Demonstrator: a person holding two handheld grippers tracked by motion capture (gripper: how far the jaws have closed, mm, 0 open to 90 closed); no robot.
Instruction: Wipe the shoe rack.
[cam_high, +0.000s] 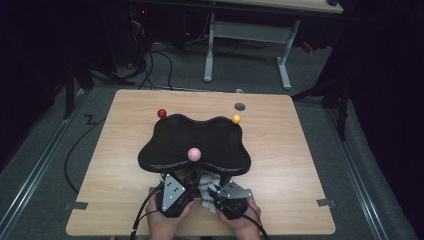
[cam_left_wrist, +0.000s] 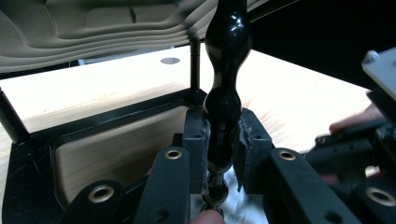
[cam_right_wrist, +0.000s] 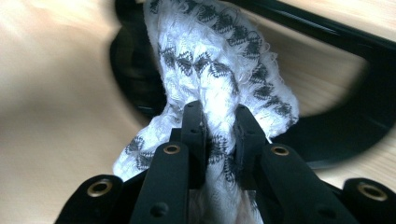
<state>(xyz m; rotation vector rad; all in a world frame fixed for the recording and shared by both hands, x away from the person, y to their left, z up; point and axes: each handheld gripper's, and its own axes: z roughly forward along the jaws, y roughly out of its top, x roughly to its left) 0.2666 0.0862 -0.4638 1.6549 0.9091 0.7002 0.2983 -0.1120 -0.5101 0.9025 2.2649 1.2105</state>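
The black stand (cam_high: 195, 145), a wavy-edged top plate on thin posts over a black base frame, is sitting at the middle of the wooden table (cam_high: 125, 165). A pink ball (cam_high: 194, 154) is resting on the near edge of the stand's top, a red ball (cam_high: 161, 113) at its far left corner and a yellow ball (cam_high: 236, 119) at its far right corner.

The left gripper (cam_left_wrist: 222, 140) is working at the near edge of the stand, below the pink ball. Its jaws are clamping a glossy black turned post (cam_left_wrist: 226, 79) that is rising from the stand's base toward the top plate.

The right gripper (cam_right_wrist: 219, 135) is positioned just right of the left gripper, also at the stand's near edge. Its jaws are pinching a white cloth with a grey pattern (cam_right_wrist: 219, 65), which is bunching up above the jaws in front of the stand's base frame. In the high view the cloth (cam_high: 205, 187) is lying between the two grippers, just under the stand's near edge.
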